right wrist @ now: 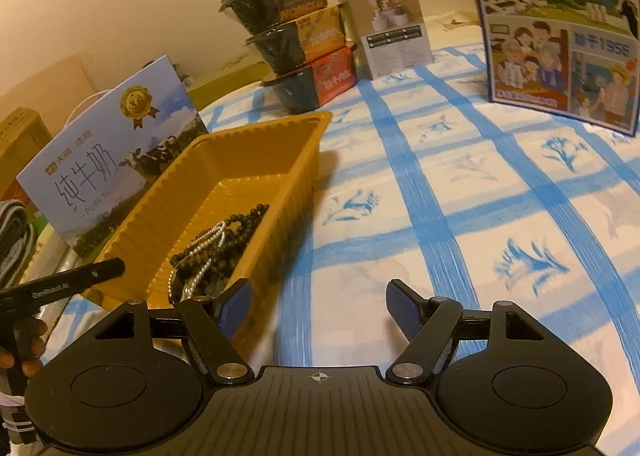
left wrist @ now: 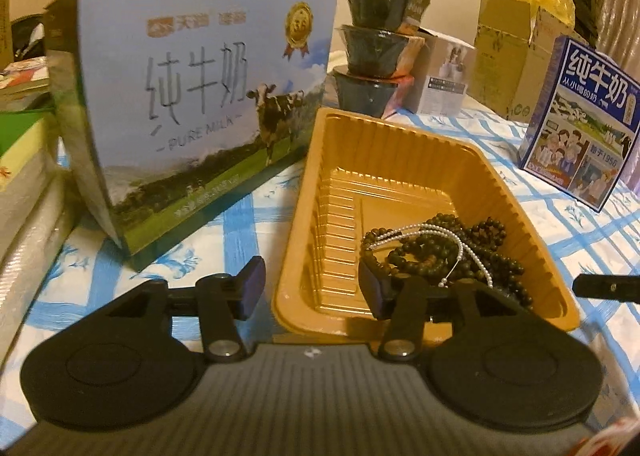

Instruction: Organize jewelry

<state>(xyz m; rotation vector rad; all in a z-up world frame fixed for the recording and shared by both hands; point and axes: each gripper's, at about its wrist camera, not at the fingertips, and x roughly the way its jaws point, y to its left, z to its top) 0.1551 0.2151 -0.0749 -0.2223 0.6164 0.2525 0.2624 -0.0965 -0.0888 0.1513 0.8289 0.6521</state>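
Left gripper (left wrist: pixel 316 288) straddles tray (left wrist: pixel 400 128) rim; right view shows fingers (right wrist: pixel 28 348).

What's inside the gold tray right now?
The gold tray holds a heap of dark bead strands with a pearl chain draped over them; the far half is bare. The heap covers the tray floor beneath it, so anything smaller lying there cannot be seen.

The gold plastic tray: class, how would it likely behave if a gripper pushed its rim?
The gold plastic tray looks thin and ribbed, so probably light: it would likely slide on the cloth. Its wall may flex. The beads piled at one end could shift.
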